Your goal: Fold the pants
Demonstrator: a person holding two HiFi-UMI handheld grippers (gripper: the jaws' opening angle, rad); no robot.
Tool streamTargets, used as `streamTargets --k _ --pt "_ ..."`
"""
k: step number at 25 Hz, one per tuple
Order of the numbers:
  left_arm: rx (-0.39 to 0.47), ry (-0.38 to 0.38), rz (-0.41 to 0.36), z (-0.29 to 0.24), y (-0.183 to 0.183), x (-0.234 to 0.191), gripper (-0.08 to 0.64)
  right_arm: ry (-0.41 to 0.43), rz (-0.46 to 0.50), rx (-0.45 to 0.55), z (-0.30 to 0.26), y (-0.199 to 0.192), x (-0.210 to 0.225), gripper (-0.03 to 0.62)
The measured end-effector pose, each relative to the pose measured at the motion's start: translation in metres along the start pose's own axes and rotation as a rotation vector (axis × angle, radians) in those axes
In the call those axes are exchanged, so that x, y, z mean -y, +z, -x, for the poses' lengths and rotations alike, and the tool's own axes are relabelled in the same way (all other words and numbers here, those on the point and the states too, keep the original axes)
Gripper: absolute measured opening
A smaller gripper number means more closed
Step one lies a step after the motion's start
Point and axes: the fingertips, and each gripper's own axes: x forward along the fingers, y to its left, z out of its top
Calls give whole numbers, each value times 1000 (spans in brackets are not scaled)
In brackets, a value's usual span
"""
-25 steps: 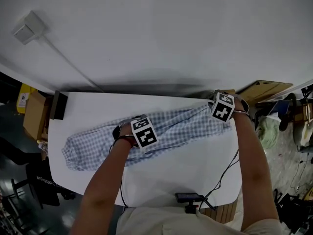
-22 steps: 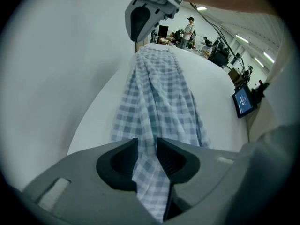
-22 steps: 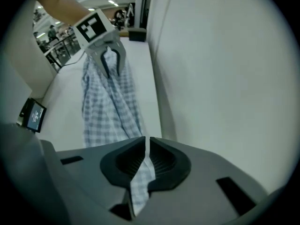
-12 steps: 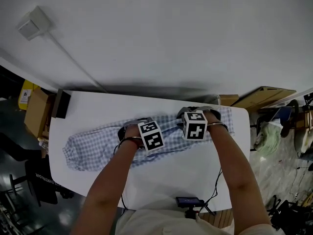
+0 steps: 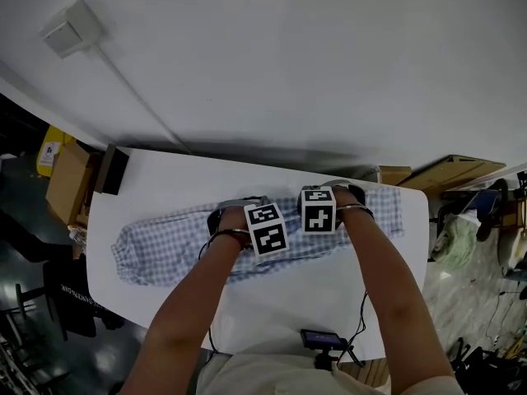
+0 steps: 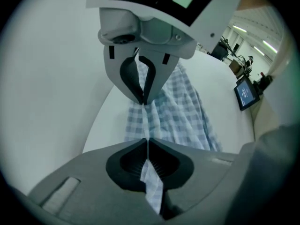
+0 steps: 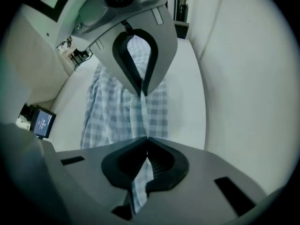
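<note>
Right hand-held gripper (image 7: 145,116) has swung in from the waist end to sit beside the left hand-held gripper (image 6: 144,121), mid-length on the pants (image 5: 165,241), which lie lengthwise across the table (image 5: 313,295). Both jaws have just been closing and now pinch checked cloth at the far edge; I'd fold toward me.

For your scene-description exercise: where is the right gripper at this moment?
In the head view, the right gripper sits near the middle of the table, just right of the left gripper; both have just closed their jaws on the pants.
</note>
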Motion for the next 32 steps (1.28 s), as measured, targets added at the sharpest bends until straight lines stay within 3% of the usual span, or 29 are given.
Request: streamTargets --k 4,10,13,19,22,25,30,32 --pt "-21 31 -1 -2 0 -16 21 -76 -40 -16 8 -4 22 17" --pt "2 102 117 -16 -13 -33 21 -131 -123 -23 -6 -7 32 18" --pt "49 128 182 -13 -14 -38 25 -167 -181 -5 -3 -10 39 20" --pt "186 116 390 16 -17 -52 97 -256 -322 105 31 -25 53 20" --pt "248 97 444 38 -18 -49 96 -240 -322 197 56 -24 42 18" --pt "330 38 522 47 -11 -39 86 -223 -302 199 68 -29 21 17" --pt "254 41 453 38 -10 -24 106 -220 -382 213 69 -38 -3 15" --pt "251 30 435 39 -6 -14 95 -205 -354 208 66 -34 -18 15"
